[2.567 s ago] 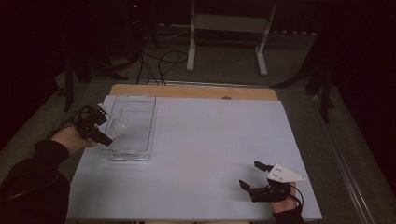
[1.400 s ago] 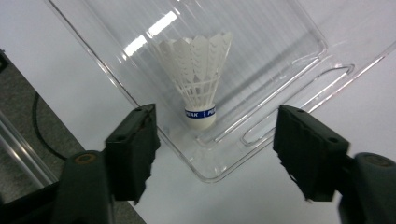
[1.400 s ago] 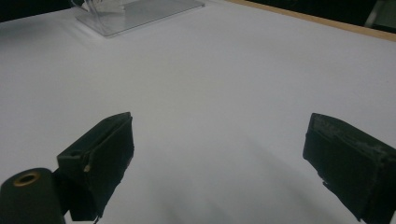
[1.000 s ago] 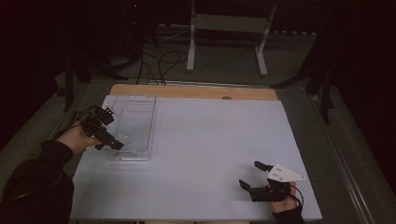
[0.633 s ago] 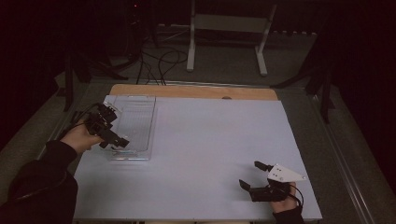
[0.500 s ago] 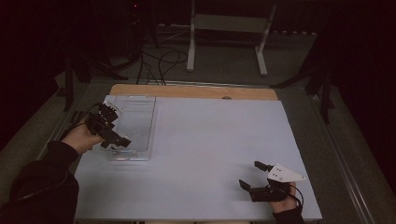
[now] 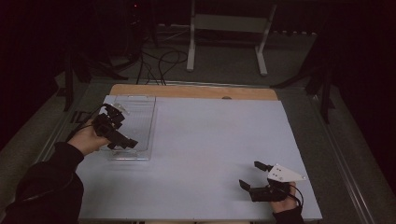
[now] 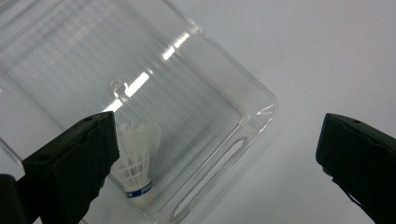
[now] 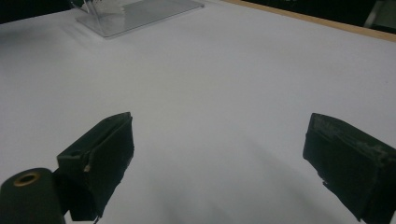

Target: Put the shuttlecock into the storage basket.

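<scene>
Drifting toward six o'clock over the clear tray, the left hand-held gripper hangs wide open above the shuttlecock in the tray's near corner, feather-light and crushable, best pinched gently at its cork.

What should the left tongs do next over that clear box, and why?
Probably dip down into the clear box and close on the shuttlecock. The left tongs stand open above the box's near end, and the shuttlecock lies inside, cork end down, next to one jaw rather than between the two. So a small shift toward it seems needed first. The right tongs sit open, far off.
</scene>
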The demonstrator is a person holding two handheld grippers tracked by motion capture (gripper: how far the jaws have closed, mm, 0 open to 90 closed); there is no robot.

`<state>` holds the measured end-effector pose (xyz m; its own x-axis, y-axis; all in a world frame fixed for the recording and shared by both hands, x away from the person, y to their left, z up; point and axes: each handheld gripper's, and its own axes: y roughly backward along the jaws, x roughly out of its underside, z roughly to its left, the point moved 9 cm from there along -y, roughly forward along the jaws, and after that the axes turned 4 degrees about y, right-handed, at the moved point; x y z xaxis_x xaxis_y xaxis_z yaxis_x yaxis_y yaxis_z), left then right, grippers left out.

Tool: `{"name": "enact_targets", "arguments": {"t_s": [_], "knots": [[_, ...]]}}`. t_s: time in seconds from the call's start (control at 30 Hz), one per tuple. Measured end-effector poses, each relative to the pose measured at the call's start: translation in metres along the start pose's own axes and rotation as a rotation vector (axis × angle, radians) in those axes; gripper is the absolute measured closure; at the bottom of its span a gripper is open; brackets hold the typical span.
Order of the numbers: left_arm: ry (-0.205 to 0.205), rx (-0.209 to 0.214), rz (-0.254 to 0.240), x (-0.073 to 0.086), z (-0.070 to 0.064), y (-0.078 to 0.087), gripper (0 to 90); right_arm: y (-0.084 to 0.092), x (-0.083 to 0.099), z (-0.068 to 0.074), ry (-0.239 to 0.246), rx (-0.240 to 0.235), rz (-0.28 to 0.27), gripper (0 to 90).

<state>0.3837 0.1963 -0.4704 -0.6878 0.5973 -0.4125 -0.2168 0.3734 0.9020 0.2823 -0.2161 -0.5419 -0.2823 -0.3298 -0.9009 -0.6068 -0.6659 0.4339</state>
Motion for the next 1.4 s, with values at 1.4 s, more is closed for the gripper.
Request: {"name": "enact_targets", "arguments": {"t_s": [1.4], "knots": [[-0.251, 0.118, -0.184, -0.035, -0.095, -0.041, 0.1, 0.000, 0.000, 0.002, 0.007, -0.003, 0.005, 8.6]]}}
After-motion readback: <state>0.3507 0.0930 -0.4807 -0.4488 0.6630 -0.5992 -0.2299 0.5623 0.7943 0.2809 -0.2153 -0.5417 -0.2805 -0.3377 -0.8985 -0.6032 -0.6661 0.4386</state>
